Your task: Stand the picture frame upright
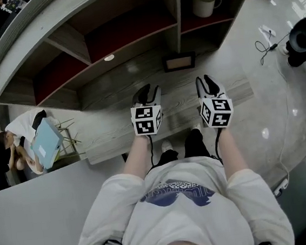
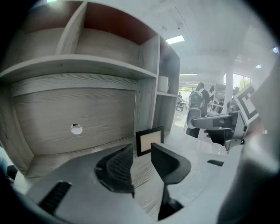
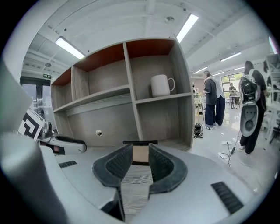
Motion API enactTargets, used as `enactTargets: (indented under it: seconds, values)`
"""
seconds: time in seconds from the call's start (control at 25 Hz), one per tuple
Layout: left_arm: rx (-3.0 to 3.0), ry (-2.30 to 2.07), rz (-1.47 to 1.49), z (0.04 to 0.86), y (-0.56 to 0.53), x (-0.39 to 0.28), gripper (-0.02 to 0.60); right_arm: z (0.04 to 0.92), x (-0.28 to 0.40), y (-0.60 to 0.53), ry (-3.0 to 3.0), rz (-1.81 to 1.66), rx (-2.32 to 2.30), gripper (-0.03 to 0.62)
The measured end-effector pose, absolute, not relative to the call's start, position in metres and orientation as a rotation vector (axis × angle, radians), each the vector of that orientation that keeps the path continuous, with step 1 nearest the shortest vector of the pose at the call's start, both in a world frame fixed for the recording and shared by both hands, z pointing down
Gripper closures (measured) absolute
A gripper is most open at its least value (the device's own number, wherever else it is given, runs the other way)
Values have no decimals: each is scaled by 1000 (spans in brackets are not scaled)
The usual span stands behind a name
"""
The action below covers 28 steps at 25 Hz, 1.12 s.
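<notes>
A small black picture frame (image 1: 179, 62) with a pale insert stands upright on the wooden desk (image 1: 110, 129), by the shelf divider. The left gripper view shows the frame (image 2: 149, 141) just past the jaws; in the right gripper view the frame (image 3: 140, 155) shows through the gap between the jaws. My left gripper (image 1: 146, 94) and right gripper (image 1: 208, 84) hover side by side over the desk, short of the frame. Both are open with nothing between the pads. The left gripper (image 2: 141, 149) points at the frame from its left, and the right gripper (image 3: 140, 148) faces it head-on.
A white mug (image 1: 203, 2) sits in the upper right shelf compartment. The back panel has a round hole (image 1: 109, 57). A cable (image 1: 267, 42) lies on the floor at right. A seated person (image 1: 19, 144) is at far left, and people stand in the room at right (image 3: 214, 103).
</notes>
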<state>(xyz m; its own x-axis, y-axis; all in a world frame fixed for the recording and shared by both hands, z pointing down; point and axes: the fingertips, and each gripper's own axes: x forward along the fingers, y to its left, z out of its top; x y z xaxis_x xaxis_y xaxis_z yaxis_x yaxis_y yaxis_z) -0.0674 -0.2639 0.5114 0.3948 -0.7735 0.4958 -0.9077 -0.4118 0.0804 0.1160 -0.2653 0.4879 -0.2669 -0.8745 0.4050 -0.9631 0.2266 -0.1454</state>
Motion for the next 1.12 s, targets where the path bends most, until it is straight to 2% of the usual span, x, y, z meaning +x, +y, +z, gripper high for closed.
enactTargets:
  seconds: [0.12,0.2,0.32,0.56,0.76,1.12]
  values:
    - [2333,-1467,469,487,-245,-73,452,462,109,-245,-2276,504,1744,502]
    - [2349,-1477,410,468,-235,-75,456,444,107,-232,-2280,472,1758,551]
    - [2377,-1500,327,440,-220,-76,473,417,104,-214,-2305,437,1784,577]
    - [2424,-1631,132,385,-198,-86,574,379,94,-183,-2388,391,1776,595]
    - [2535,-1702,11,346,-180,-83,574,356,95,-162,-2437,344,1781,597]
    - [2555,-1767,-46,328,-180,-93,574,334,103,-163,-2452,244,1838,597]
